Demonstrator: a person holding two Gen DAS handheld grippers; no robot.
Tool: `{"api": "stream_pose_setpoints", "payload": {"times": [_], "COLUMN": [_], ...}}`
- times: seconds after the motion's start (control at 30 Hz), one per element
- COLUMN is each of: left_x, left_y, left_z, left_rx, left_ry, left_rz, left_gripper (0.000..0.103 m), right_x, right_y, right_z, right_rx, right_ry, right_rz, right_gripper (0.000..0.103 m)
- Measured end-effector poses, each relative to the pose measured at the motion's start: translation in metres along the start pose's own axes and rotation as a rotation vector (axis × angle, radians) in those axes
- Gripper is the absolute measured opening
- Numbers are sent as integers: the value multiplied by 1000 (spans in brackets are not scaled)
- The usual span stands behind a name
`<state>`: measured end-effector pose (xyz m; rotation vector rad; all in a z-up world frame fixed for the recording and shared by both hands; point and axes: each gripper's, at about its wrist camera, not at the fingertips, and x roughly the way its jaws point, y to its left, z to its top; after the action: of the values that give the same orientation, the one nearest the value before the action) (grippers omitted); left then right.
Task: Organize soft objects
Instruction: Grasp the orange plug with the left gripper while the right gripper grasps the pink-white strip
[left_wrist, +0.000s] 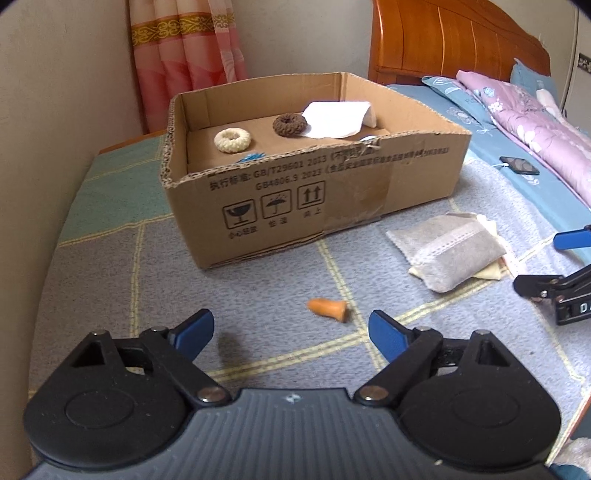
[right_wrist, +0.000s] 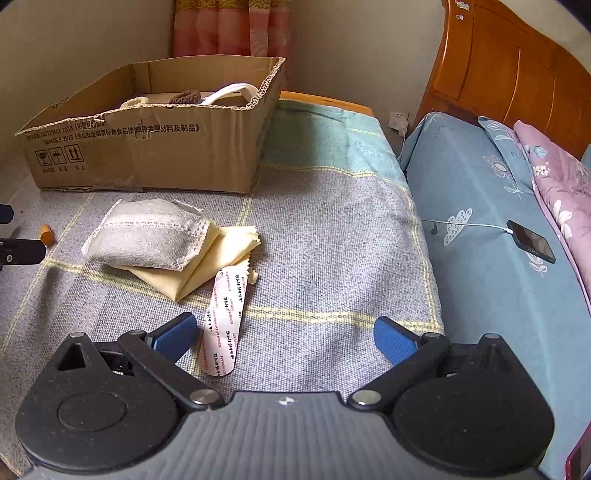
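The bed (left_wrist: 110, 280) under its grey checked blanket carries everything, and the cardboard box (left_wrist: 280, 206) stands well ahead of the left tool (left_wrist: 291, 332), already holding a cream knitted ring (left_wrist: 232, 140), a brown knitted ring (left_wrist: 290, 124) and a white folded cloth (left_wrist: 336, 118). So the sorting looks partly done, with several soft things still out on the blanket. Ahead and to the right of the left tool lies the grey pouch (left_wrist: 448, 254), resting on a yellow cloth (right_wrist: 207, 258); from the right tool (right_wrist: 284, 334) that pair sits ahead and to the left. A printed plaster strip (right_wrist: 221, 325) lies just inside the right tool's left finger, touching neither pad.

The step in hand looks like a pick of the smallest piece: the orange foam earplug (left_wrist: 328, 309) lies just ahead of the left tool, between the lines of its two fingers and slightly right of centre. That tool's jaws stand wide and empty; the right tool's jaws are likewise spread with nothing gripped. The next move probably calls for lowering the left tool until its pads flank the earplug, then closing gently, since foam so small could squirt aside
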<state>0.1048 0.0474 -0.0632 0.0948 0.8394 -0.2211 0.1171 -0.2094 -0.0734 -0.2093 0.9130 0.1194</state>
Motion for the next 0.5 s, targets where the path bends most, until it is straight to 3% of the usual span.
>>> {"api": "stream_pose_setpoints", "payload": {"times": [0.37, 0.47, 0.5], "left_x": [12, 11, 10], "left_y": [6, 5, 5], "left_z": [6, 6, 6], "left_rx": [-6, -5, -5], "left_ry": [11, 2, -2], "left_rz": [14, -2, -17], "left_gripper": [90, 81, 71], "right_x": [3, 4, 4], "right_y": [-2, -2, -2], "right_z": [1, 1, 1], "right_rx": [20, 23, 24], "right_ry": [-3, -3, -3], "right_rz": [21, 21, 21], "right_gripper": [103, 103, 103]}}
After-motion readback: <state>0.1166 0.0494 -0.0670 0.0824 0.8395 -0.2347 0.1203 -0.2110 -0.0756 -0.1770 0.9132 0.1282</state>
